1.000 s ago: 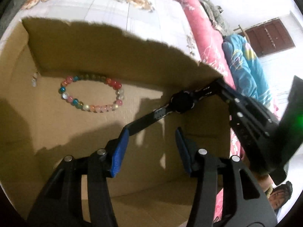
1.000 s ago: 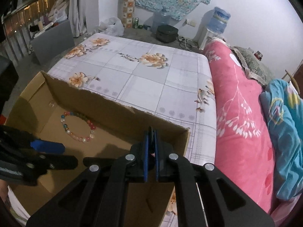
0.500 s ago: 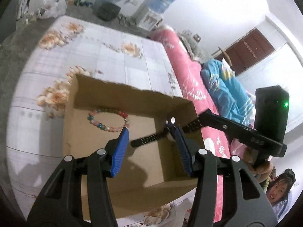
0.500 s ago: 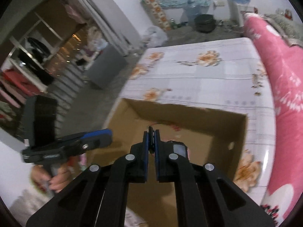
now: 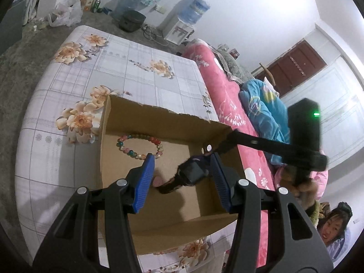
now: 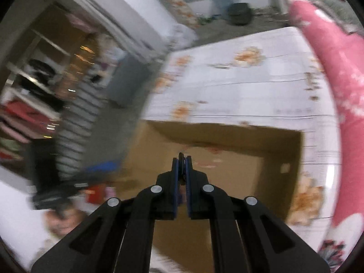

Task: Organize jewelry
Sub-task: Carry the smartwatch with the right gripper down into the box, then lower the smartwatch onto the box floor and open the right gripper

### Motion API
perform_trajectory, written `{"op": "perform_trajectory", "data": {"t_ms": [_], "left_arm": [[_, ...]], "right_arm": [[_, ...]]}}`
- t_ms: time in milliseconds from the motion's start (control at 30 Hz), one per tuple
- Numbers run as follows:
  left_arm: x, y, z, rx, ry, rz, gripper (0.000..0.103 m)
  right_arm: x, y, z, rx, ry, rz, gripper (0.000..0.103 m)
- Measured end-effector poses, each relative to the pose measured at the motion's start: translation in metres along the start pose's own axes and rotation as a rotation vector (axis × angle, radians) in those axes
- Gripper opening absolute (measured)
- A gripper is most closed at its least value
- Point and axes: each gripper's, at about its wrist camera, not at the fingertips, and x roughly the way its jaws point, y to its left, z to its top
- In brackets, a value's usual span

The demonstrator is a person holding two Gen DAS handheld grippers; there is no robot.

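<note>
An open cardboard box (image 5: 159, 110) lies on a flowered cloth. A bracelet of coloured beads (image 5: 138, 145) rests on its floor at the back left, and a small pink piece (image 5: 157, 181) lies nearer the middle. My right gripper (image 5: 210, 149) reaches in from the right, shut on the strap of a dark watch (image 5: 193, 173) that hangs over the box floor. In the blurred right wrist view the thin strap (image 6: 181, 158) shows between the pressed blue pads of the right gripper (image 6: 181, 161). My left gripper (image 5: 182, 159) hovers above the box, open and holding nothing.
The flowered cloth (image 5: 136, 68) spreads behind and left of the box. Pink bedding (image 5: 227, 91) and a blue blanket (image 5: 261, 107) run along the right. A person (image 5: 336, 227) sits at the lower right. A water dispenser (image 5: 182, 25) stands by the far wall.
My left gripper has risen and drawn back out of the box, so the whole box now shows. The right gripper has rolled and its view swung left; the watch now hangs bunched instead of stretched.
</note>
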Motion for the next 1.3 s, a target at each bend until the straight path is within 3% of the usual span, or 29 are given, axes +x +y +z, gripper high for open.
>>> {"op": "perform_trajectory", "data": {"t_ms": [67,367,500,533,600,733,867,1000,1167,1300], "left_arm": [[0.001,0.002,0.0,-0.002,0.002,-0.001,0.049],[-0.001,0.004,-0.001,0.0,-0.009,-0.007,0.049],[-0.008,0.003,-0.001,0.034,-0.05,0.014,0.051],[-0.01,0.002,0.0,0.04,-0.057,0.016,0.052],[-0.015,0.003,0.0,0.046,-0.073,0.015,0.053],[-0.024,0.004,-0.002,0.065,-0.101,0.019,0.054],[-0.024,0.006,-0.005,0.07,-0.096,0.015,0.055],[-0.026,0.008,-0.008,0.067,-0.092,0.005,0.055],[-0.028,0.012,-0.01,0.06,-0.096,0.002,0.055],[-0.03,0.017,-0.011,0.061,-0.099,0.007,0.055]], "right_arm": [[0.012,-0.004,0.001,-0.046,-0.001,-0.168,0.006],[0.047,-0.001,0.006,-0.224,-0.01,-0.5,0.006],[0.049,0.008,0.001,-0.256,0.011,-0.455,0.008],[0.051,0.013,-0.002,-0.264,0.035,-0.43,0.012],[0.06,0.02,-0.008,-0.282,0.099,-0.379,0.035],[0.079,0.036,-0.026,-0.348,0.214,-0.342,0.043],[0.106,0.058,-0.042,-0.499,0.295,-0.417,0.052],[0.138,0.063,-0.044,-0.577,0.366,-0.493,0.053],[0.163,0.042,-0.036,-0.558,0.423,-0.601,0.054],[0.157,0.023,-0.021,-0.494,0.385,-0.679,0.055]]}}
